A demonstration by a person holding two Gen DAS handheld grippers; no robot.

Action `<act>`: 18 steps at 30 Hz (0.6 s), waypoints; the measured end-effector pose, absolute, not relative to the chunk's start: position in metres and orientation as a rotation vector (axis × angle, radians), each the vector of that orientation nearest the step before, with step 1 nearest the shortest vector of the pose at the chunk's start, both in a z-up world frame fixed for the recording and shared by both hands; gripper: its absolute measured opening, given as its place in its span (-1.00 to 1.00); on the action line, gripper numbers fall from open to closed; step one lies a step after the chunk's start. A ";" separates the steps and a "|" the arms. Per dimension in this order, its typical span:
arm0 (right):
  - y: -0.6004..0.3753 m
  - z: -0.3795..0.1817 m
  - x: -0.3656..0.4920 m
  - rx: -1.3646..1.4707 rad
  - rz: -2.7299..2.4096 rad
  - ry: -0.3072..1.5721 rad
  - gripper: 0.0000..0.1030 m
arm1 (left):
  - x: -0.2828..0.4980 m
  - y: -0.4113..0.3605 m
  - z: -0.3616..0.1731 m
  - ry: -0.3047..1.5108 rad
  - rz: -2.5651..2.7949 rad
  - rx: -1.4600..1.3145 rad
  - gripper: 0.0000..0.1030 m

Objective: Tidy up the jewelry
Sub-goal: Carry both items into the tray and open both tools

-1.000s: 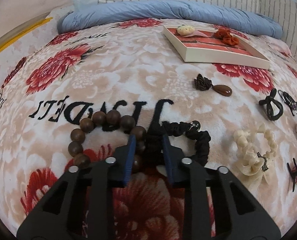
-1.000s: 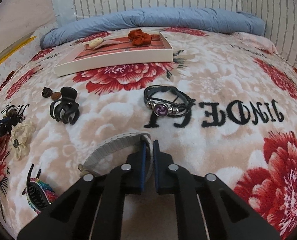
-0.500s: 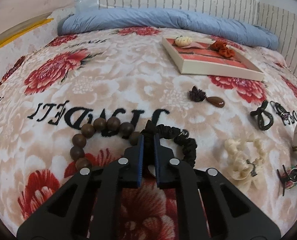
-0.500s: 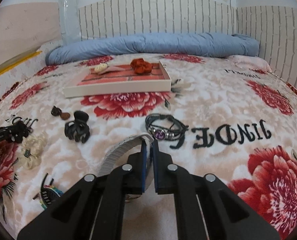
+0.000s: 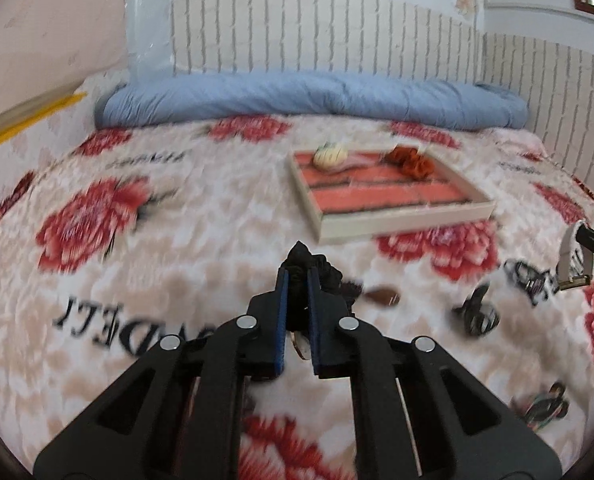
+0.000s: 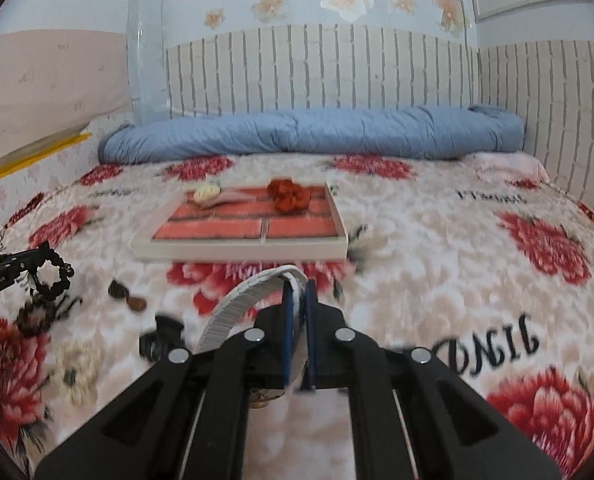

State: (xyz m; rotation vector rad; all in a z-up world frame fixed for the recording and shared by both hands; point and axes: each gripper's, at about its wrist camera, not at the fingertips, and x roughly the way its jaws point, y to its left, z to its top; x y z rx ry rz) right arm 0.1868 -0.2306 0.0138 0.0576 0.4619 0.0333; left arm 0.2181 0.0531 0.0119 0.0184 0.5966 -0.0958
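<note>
Clamping a black scrunchie [image 5: 301, 264], the left gripper [image 5: 297, 276] is held above the floral blanket [image 5: 177, 240]. A white watch strap [image 6: 253, 292] is pinched by the right gripper [image 6: 298, 288]. Farther off, a red-lined tray [image 6: 241, 249] is seen, with a blue quilt [image 6: 313, 132] beyond.

Bed under a plush cream blanket with red flowers [image 6: 437, 240]

On it lay a shallow white tray with a red brick-patterned floor [image 6: 241, 249], a rolled blue quilt [image 6: 313, 132] along the far edge — and, nearer, a black claw clip [image 5: 477, 312], a brown teardrop pendant [image 5: 383, 296] and a cream braided scrunchie [image 6: 77, 364].
</note>
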 end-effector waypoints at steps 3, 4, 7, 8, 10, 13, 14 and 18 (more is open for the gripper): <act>-0.232 0.022 0.201 0.068 0.040 0.445 -0.89 | 0.229 0.049 0.026 0.567 -0.125 0.002 -0.85; -0.232 0.023 0.205 0.071 0.042 0.441 -0.89 | 0.233 0.049 0.030 0.561 -0.139 -0.009 -0.85; -0.230 0.028 0.219 0.075 0.047 0.433 -0.89 | 0.246 0.048 0.042 0.539 -0.164 -0.024 -0.85; -0.230 0.029 0.226 0.079 0.050 0.428 -0.89 | 0.250 0.047 0.046 0.533 -0.167 -0.026 -0.85; -0.228 0.032 0.234 0.083 0.055 0.421 -0.89 | 0.261 0.047 0.053 0.521 -0.179 -0.039 -0.85; -0.225 0.035 0.247 0.086 0.065 0.411 -0.89 | 0.273 0.048 0.062 0.502 -0.198 -0.062 -0.85; -0.224 0.036 0.252 0.085 0.068 0.409 -0.89 | 0.278 0.048 0.065 0.496 -0.203 -0.066 -0.85; -0.218 0.040 0.275 0.083 0.082 0.409 -0.89 | 0.297 0.046 0.074 0.485 -0.212 -0.073 -0.85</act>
